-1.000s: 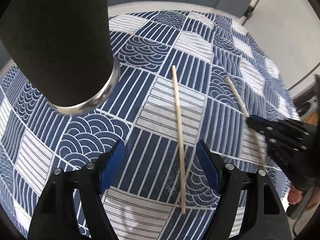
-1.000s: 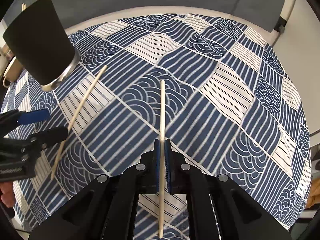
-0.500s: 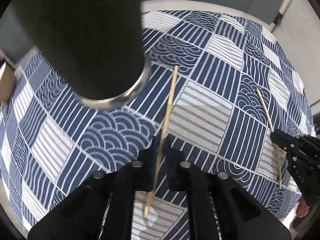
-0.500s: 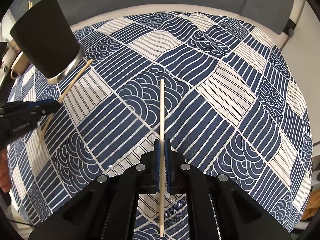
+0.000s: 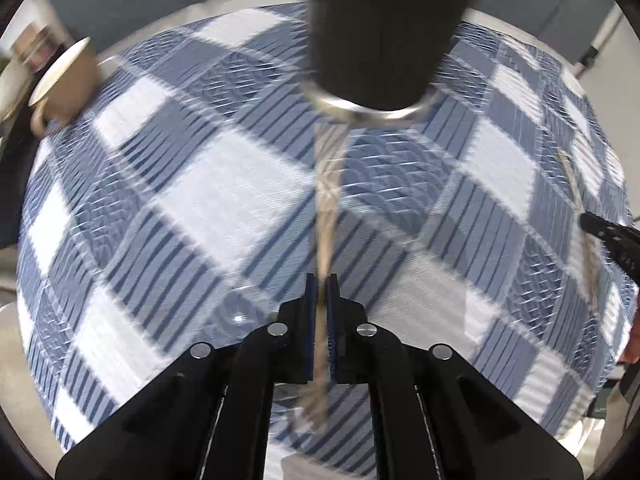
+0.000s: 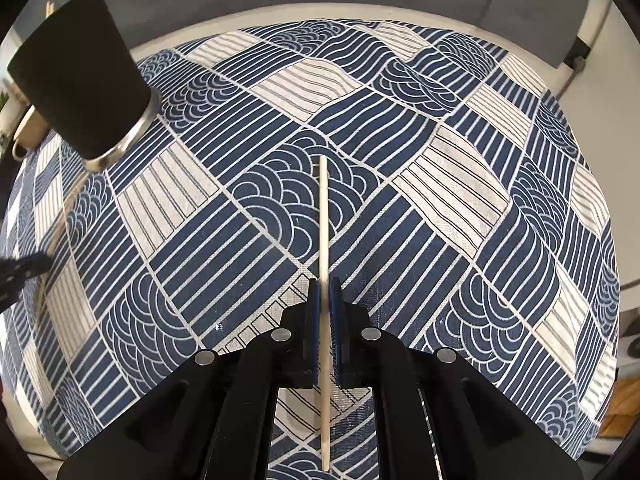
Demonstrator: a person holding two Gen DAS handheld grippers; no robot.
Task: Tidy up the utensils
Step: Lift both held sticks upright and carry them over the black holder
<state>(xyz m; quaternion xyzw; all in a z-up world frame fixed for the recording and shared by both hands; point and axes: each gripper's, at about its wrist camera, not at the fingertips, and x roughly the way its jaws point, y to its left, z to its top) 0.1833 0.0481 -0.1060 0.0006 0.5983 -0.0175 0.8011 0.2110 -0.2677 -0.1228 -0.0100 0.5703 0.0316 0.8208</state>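
Observation:
My left gripper is shut on a wooden chopstick, which is blurred by motion and points toward the base of the black holder cup right ahead. My right gripper is shut on a second wooden chopstick, which lies in line with the fingers over the blue and white patterned cloth. In the right wrist view the black holder cup stands at the far left with several chopstick tips above its rim. The left gripper's tip shows blurred at the left edge.
A beige mug sits at the table's far left edge behind the cup. The round table's pale rim runs beyond the cloth. The right gripper's black finger reaches in at the right edge of the left wrist view.
My left gripper shut on the chopstick that lay between its open fingers, then swung with it until the black cup stood straight ahead. The right gripper stayed put, still holding its chopstick.

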